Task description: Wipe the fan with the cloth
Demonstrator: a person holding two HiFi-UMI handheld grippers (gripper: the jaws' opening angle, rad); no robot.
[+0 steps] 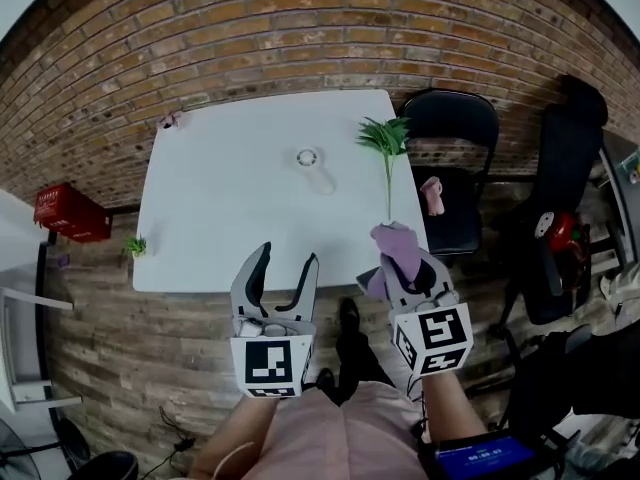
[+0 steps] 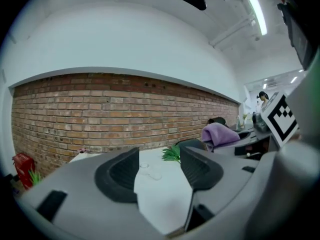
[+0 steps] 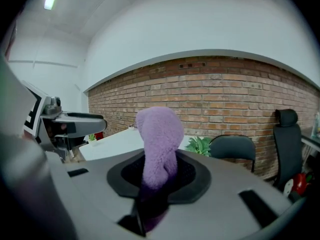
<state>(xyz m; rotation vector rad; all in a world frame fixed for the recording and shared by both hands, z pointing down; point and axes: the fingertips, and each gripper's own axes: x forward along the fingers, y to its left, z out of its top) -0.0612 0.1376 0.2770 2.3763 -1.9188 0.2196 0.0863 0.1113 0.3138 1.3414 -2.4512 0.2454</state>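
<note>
A small white hand fan (image 1: 312, 163) lies flat near the middle of the white table (image 1: 200, 218); in the left gripper view the fan (image 2: 148, 171) shows far off between the jaws. My left gripper (image 1: 287, 258) hovers before the table's near edge, open and holding nothing, as the left gripper (image 2: 159, 173) also shows in its own view. To its right, my right gripper (image 1: 398, 256) is shut on a purple cloth (image 1: 396, 243). The cloth (image 3: 159, 139) stands up in a fluffy wad from the right gripper (image 3: 159, 173).
A green plant sprig (image 1: 385, 136) stands at the table's right edge. A black chair (image 1: 455, 133) with a pink object (image 1: 432, 195) sits right of the table, an office chair (image 1: 565, 168) further right. A red box (image 1: 70, 213) sits left, by the brick wall.
</note>
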